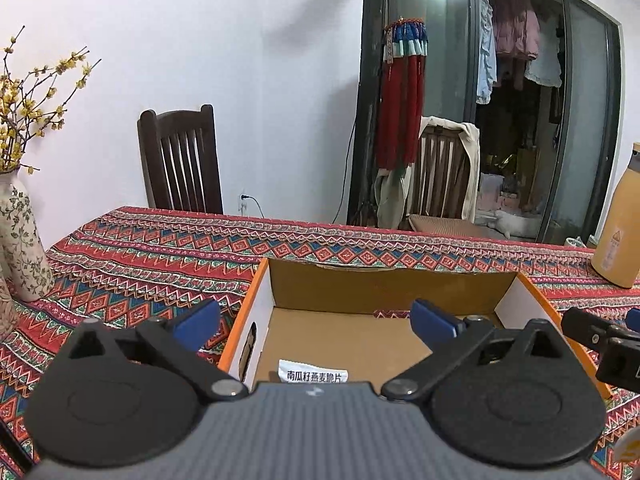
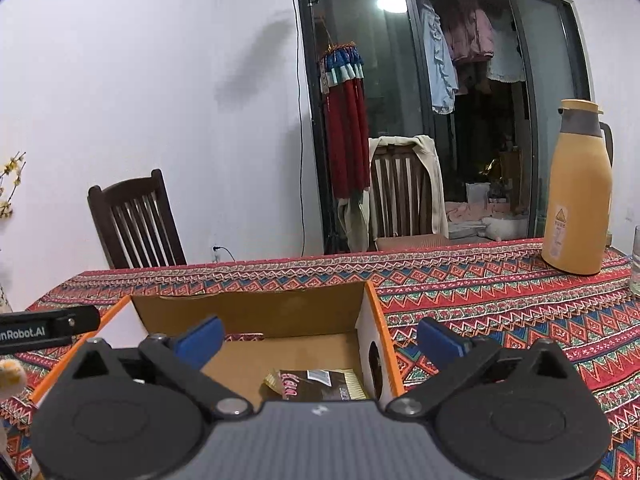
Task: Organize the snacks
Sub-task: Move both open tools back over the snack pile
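Tablecloth [image 1: 160,248] in red, blue and green zigzag bands covers the table, and on it stands an open cardboard box [image 1: 256,300] with orange outer edges and white side walls. Behind the table stand two dark wooden chairs, and a yellow thermos jug [image 2: 580,196] stands on the cloth well right of the box. Inside the box, on its floor near the right wall, lies a brown-and-gold snack packet [image 2: 316,386]; a white snack packet [image 1: 313,372] with black print lies nearer the left wall. The left gripper [image 1: 316,320] and right gripper [image 2: 320,338] both hang over the box with jaws spread wide, holding nothing.
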Available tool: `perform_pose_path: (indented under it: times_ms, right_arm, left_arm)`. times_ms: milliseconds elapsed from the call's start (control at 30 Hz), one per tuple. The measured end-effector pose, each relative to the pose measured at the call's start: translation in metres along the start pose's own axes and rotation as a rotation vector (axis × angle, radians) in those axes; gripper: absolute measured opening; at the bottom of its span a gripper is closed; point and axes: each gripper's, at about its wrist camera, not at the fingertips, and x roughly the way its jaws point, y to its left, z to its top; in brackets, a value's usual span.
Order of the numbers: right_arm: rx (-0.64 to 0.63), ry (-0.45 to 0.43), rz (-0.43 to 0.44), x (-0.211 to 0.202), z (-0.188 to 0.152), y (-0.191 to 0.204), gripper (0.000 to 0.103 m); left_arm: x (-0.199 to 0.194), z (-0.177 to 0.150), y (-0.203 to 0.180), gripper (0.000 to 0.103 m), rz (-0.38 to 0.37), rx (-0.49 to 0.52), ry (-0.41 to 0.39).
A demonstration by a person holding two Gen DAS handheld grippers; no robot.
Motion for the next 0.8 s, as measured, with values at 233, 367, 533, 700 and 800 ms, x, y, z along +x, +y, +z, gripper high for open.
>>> perform_pose_path:
  times_ms: [233, 367, 533, 700, 800]
  right_arm:
    - [-0.016, -0.079, -0.016, -0.033, 0.011, 0.003, 0.103]
    - [-0.039, -0.122, -0.013, -0.064, 0.013, 0.002, 0.103]
    - [-0.081, -0.144, -0.012, -0.104, -0.001, 0.001, 0.103]
    - [-0.087, -0.119, 0.002, -0.135, -0.026, -0.004, 0.103]
    - [-0.086, -0.088, 0.009, -0.147, -0.044, -0.006, 0.103]
  left_arm:
    - [-0.036, 0.013, 0.003, 0.103, -0.017, 0.001, -0.066]
    - [-0.063, 0.015, 0.007, 0.103, -0.042, 0.008, -0.098]
    - [-0.096, 0.001, 0.015, 0.103, -0.075, 0.030, -0.125]
    - [-0.116, -0.025, 0.025, 0.103, -0.071, 0.064, -0.103]
    - [-0.122, -0.042, 0.035, 0.103, -0.066, 0.060, -0.081]
